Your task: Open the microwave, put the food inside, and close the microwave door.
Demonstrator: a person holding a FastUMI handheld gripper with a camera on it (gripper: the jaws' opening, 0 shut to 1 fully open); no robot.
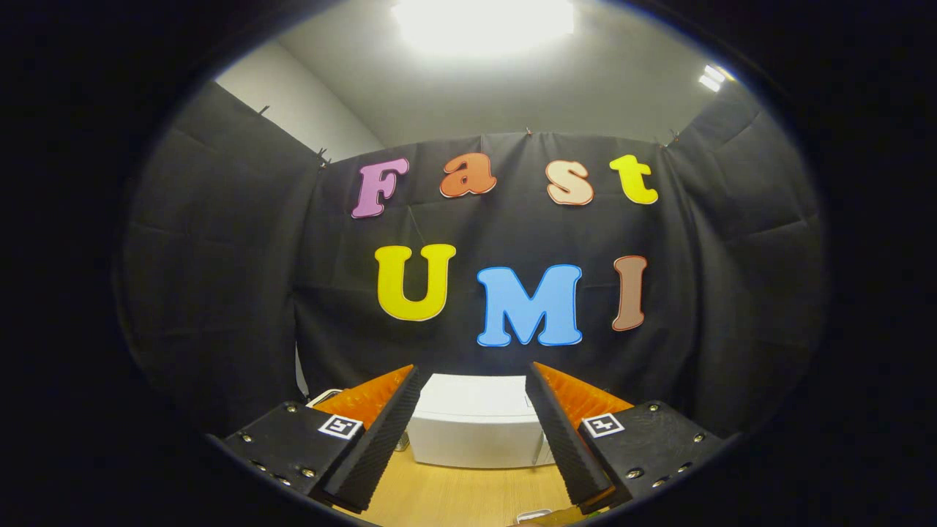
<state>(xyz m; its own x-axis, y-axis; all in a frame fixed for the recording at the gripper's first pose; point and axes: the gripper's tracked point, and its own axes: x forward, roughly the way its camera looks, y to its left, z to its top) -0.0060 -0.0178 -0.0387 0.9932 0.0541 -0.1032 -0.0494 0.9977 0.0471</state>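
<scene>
A white microwave (474,423) stands on the wooden table (461,498) against the black booth wall, beyond my fingers and framed between them. Its top and upper front face show; I cannot tell from here whether the door is closed. My gripper (472,380) is held high above the table, open, with nothing between its fingers. A small part of something pale and brownish (542,517) peeks in on the table just under the right finger; too little of it shows to name it.
Black cloth walls close the booth at the back and on both sides. A thin white object (324,397) sits to the left of the microwave, mostly hidden by the left finger. Bright ceiling lights (483,22) shine overhead.
</scene>
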